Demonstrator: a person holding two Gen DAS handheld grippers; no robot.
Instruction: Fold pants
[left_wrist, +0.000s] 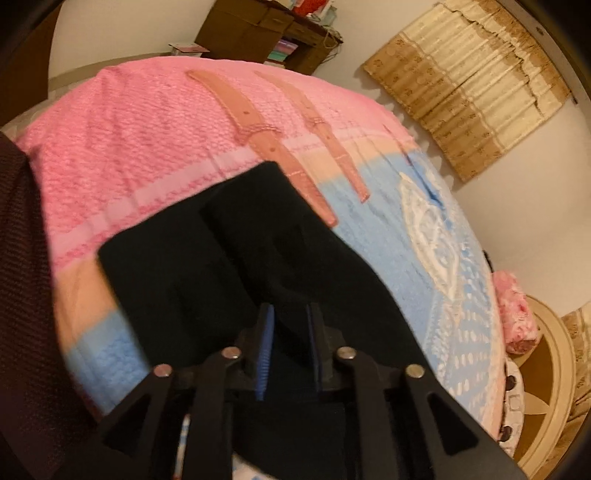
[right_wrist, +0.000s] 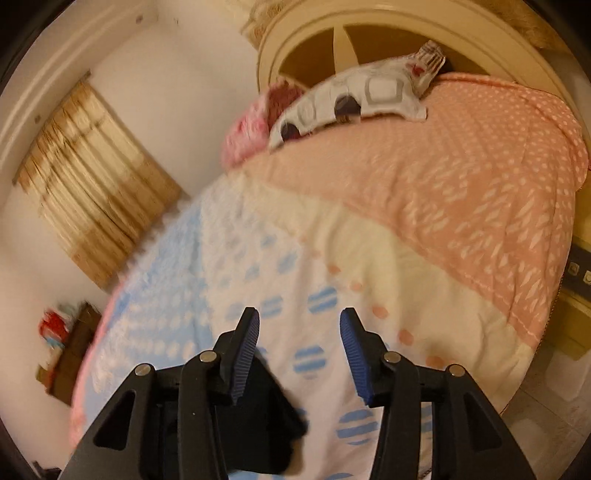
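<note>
dark red sleeve (left_wrist: 14, 277) at far left edge of left wrist view. black pants (left_wrist: 229, 258) lie folded on the bedspread (left_wrist: 122, 140), over pink/blue bands, w/ two pink straps (left_wrist: 258, 140) just beyond. left gripper (left_wrist: 290, 325) over the pants, jaws a narrow gap apart, dark cloth seen betw. them; can't tell if pads pinch it. right gripper (right_wrist: 300, 332) jaws about half open, nothing betw. them; black pants (right_wrist: 266, 413) edge lies under its left finger. patterned pillow (right_wrist: 354, 99) far up the bed.
</note>
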